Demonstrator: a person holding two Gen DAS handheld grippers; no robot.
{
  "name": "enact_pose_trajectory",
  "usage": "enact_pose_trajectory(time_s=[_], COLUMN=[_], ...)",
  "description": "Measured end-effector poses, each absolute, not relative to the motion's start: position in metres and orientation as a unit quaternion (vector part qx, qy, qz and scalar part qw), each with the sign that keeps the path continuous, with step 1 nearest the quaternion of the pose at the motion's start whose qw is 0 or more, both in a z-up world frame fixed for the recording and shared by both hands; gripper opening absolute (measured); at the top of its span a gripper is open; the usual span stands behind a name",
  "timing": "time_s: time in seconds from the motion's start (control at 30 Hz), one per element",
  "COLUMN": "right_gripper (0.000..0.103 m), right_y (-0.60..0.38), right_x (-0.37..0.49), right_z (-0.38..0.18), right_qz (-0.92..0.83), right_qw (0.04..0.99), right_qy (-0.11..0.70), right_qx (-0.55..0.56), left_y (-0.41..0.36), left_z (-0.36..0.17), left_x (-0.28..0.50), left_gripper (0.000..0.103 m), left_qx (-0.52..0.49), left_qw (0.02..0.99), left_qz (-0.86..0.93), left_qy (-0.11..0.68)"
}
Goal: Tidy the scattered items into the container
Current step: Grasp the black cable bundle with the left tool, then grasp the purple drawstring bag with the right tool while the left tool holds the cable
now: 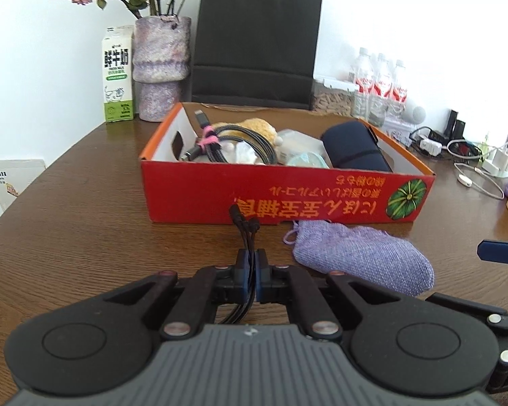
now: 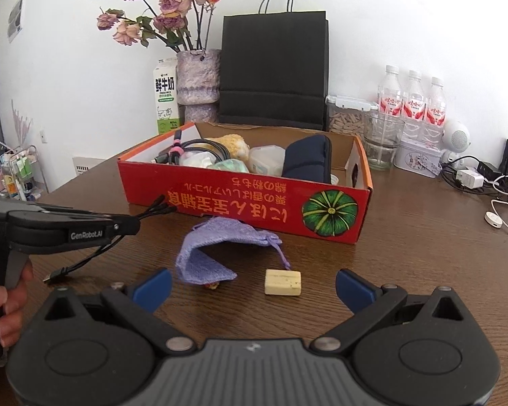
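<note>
My left gripper (image 1: pixel 252 262) is shut on a black multi-plug cable (image 1: pixel 245 223); its plug ends stick up past the fingertips, in front of the red cardboard box (image 1: pixel 288 199). Seen from the right wrist, the left gripper (image 2: pixel 132 225) holds the cable (image 2: pixel 155 208) with its tail hanging down to the table. The box (image 2: pixel 247 203) holds cables, a dark pouch (image 2: pixel 308 159) and other items. A purple knitted pouch (image 1: pixel 359 257) (image 2: pixel 213 253) lies before the box. My right gripper (image 2: pixel 253 287) is open above the table, just short of a small yellow block (image 2: pixel 283 282).
Behind the box stand a milk carton (image 1: pixel 118 74), a vase of dried roses (image 1: pixel 161 67), a black paper bag (image 1: pixel 257 44) and water bottles (image 2: pixel 413 101). Chargers and white cables (image 2: pixel 484 182) lie at the right. A person's hand (image 2: pixel 6 308) holds the left gripper's handle.
</note>
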State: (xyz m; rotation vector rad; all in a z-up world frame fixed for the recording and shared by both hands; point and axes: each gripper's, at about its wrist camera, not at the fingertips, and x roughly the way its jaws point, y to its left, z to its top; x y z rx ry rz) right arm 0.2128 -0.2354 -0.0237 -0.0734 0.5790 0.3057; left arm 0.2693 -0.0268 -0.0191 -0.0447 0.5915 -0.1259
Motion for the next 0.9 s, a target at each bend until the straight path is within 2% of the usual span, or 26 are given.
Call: enact_pose_trajectory(time_s=[0.23,0.27,0.33,0.43,0.47,0.5,0.53,0.63,0.9], right_gripper=[0.103,0.1,0.089,0.052,0.028,0.013,0.008,0.004,0.002], right_y=[-0.203,-0.197,-0.188,-0.181,-0.18,-0.18,-0.181,-0.181,-0.189], right_x=[0.235,0.241,0.252,0.265,0.267,0.267,0.264,0.254,0.242], right_z=[-0.026,-0.03,-0.035,-0.04,-0.041,-0.04,-0.038,-0.028,-0.006], right_qz=[0.171,0.164,0.152,0.137,0.137,0.147,0.163,0.155,0.155], right_qw=[0.938,0.937,0.935,0.934,0.934,0.933,0.934,0.948,0.96], right_qy=[0.298,0.306,0.318,0.328,0.329,0.326,0.317,0.278,0.233], right_qx=[-0.043,-0.045,-0.049,-0.042,-0.037,-0.03,-0.021,-0.027,-0.032], left_y=[-0.004,-0.001,0.005,0.012,0.013,0.014,0.015,0.016,0.013], left_z=[-0.007,-0.006,-0.005,-0.005,-0.005,-0.004,-0.004,-0.001,0.005], left_x=[0.257,0.256,0.254,0.254,0.254,0.255,0.254,0.255,0.25], left_gripper=[0.004,0.004,0.004,0.004,0.004,0.004,0.004,0.004,0.004], left_qx=[-0.033,-0.035,-0.041,-0.049,-0.05,-0.052,-0.052,-0.054,-0.059], left_qw=[0.961,0.961,0.962,0.962,0.962,0.962,0.962,0.963,0.966], left_qz=[-0.059,-0.058,-0.058,-0.06,-0.061,-0.062,-0.063,-0.065,-0.068], left_qy=[0.268,0.266,0.264,0.262,0.262,0.261,0.259,0.255,0.244])
